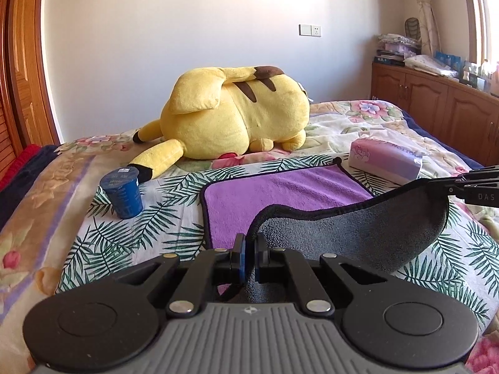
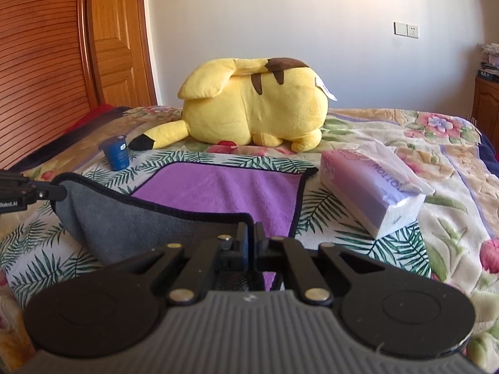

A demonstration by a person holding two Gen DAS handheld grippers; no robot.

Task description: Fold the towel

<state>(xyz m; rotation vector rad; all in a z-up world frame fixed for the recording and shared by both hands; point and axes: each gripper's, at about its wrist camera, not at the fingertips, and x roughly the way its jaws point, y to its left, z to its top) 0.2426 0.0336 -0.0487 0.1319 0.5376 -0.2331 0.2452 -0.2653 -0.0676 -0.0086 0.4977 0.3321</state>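
Note:
The towel is purple on top and grey underneath, with a black hem, and lies on the bed. Its near edge is lifted and hangs in a grey sag between the two grippers. My left gripper is shut on the near left corner, and shows at the left edge of the right wrist view. My right gripper is shut on the near right corner, and shows at the right edge of the left wrist view. The far half of the towel lies flat.
A big yellow plush toy lies behind the towel. A blue cup stands at its far left, a tissue pack at its right. A wooden cabinet lines the right wall.

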